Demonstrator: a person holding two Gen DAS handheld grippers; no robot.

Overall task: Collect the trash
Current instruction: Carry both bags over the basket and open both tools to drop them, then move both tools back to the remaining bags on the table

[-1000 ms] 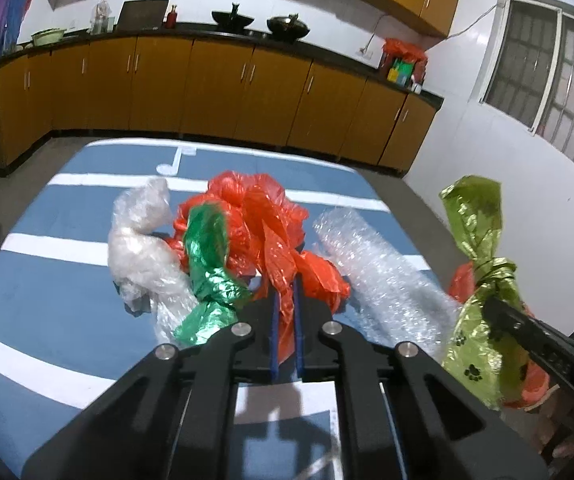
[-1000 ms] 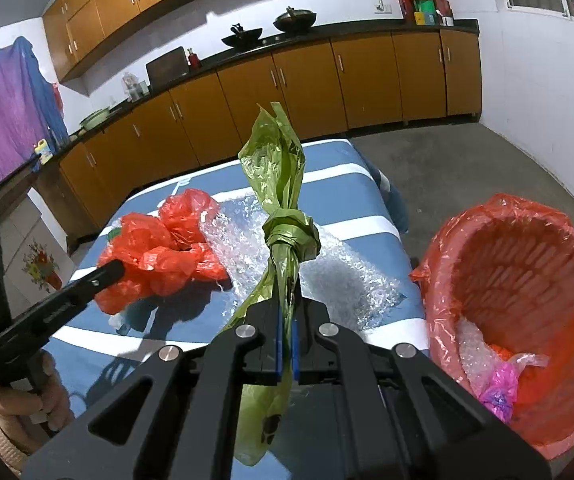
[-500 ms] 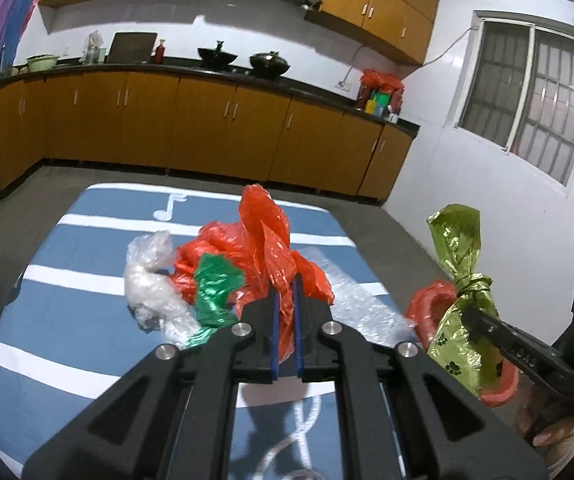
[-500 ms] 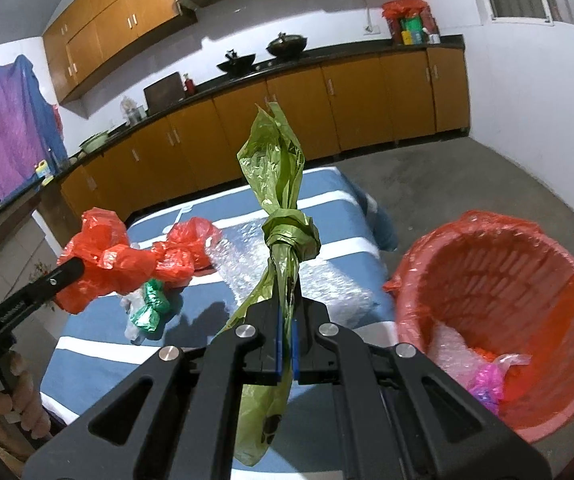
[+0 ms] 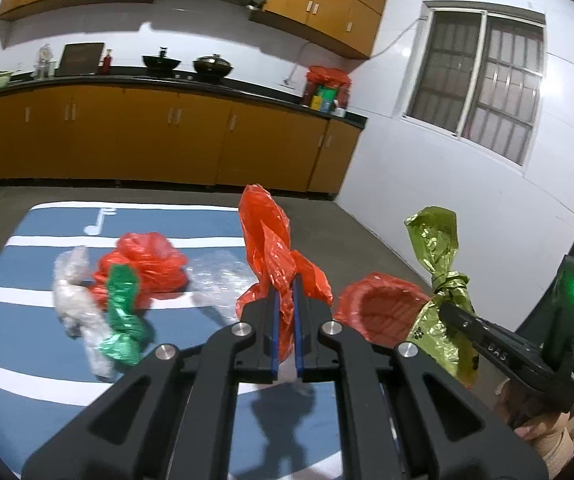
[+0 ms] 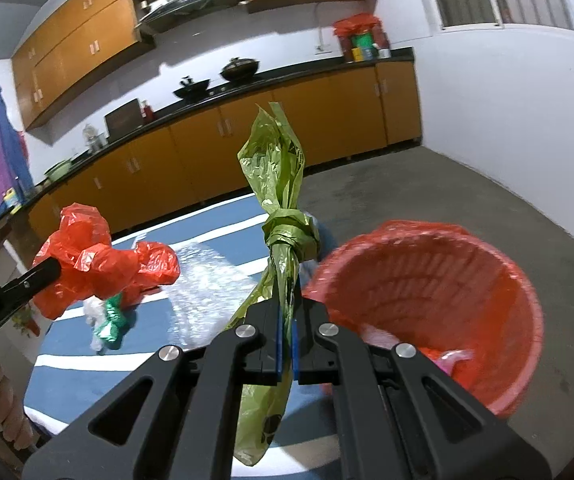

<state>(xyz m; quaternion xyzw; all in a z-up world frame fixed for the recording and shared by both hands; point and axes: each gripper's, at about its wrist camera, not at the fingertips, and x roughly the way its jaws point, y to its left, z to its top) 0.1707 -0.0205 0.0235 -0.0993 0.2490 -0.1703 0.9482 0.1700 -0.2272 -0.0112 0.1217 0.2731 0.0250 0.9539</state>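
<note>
My left gripper is shut on a red plastic bag and holds it above the blue striped table; the bag also shows in the right wrist view. My right gripper is shut on a knotted olive-green bag, held up just left of the red-lined trash basket; that bag also shows in the left wrist view. On the table lie another red bag, a green foil wrapper, clear plastic and bubble wrap.
The basket stands on the floor off the table's right end and holds pink and clear scraps. Brown kitchen cabinets line the far wall. A white wall with a window is at the right.
Both grippers have risen with their bags. The left one lifted the red bag clear of the pile on the table. The right one moved closer to the basket.
</note>
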